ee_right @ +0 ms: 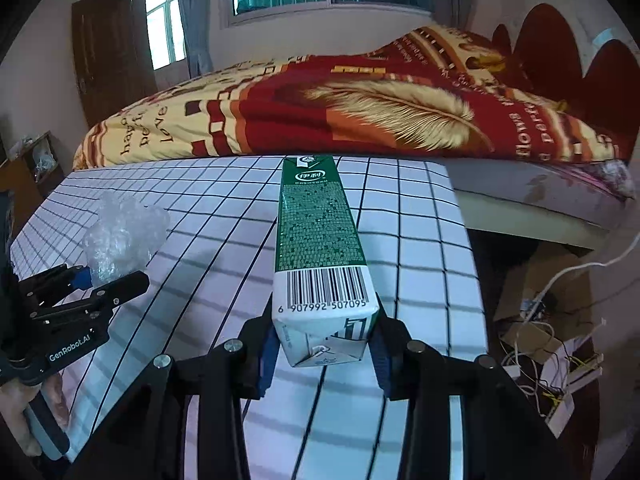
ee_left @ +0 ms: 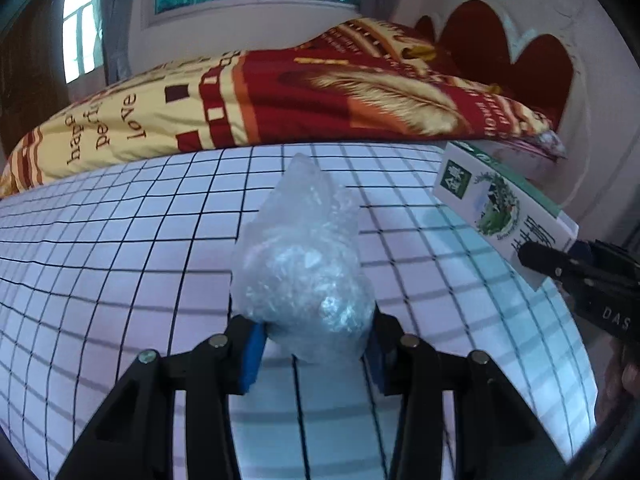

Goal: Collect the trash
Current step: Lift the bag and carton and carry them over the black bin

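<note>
Both my grippers are clamped: left gripper (ee_left: 316, 344) grips crumpled clear plastic (ee_left: 300, 264), right gripper (ee_right: 324, 354) a green Yili milk carton (ee_right: 320, 256), barcode 6 907992 507095, above the gridded table (ee_right: 420, 248).

The left claw (ee_left: 316, 344) is closed, its blue pads pressed inward from both sides. The right claw (ee_right: 324, 344) is likewise clamped, and both are held side by side, pointing forward.
</note>
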A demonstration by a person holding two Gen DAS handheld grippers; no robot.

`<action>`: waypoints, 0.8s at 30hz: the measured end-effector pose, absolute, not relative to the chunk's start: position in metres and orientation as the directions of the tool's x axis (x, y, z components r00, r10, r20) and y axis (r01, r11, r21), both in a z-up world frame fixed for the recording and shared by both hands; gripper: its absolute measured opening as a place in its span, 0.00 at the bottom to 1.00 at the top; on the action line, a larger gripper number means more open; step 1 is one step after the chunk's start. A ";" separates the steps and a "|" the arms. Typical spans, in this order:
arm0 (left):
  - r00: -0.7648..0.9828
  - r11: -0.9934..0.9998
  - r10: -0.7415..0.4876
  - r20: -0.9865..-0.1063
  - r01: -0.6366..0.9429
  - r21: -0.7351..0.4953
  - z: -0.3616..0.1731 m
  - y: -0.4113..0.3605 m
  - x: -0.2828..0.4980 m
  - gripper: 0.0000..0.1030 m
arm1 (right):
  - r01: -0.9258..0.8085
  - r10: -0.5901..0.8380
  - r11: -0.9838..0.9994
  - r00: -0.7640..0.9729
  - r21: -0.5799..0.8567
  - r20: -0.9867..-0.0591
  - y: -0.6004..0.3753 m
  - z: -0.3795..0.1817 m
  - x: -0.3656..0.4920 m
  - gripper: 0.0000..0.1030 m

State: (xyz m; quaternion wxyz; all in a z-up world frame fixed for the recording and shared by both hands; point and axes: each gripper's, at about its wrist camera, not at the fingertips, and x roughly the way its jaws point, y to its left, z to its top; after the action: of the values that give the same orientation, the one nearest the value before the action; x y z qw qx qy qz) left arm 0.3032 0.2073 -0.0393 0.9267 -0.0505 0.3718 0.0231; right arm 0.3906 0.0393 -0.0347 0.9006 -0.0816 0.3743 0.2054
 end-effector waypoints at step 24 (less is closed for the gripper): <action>0.762 0.994 -0.107 -0.639 0.078 -0.074 -0.009 0.111 0.174 0.43 | -0.307 0.242 0.952 0.753 -0.002 -0.612 -0.082 0.006 0.192 0.41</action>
State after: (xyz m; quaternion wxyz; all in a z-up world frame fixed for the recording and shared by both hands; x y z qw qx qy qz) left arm 0.1735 0.1112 -0.0092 0.9383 -0.0212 0.3418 -0.0492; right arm 0.1921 -0.0823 0.0064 0.9348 -0.0509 0.3195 0.1466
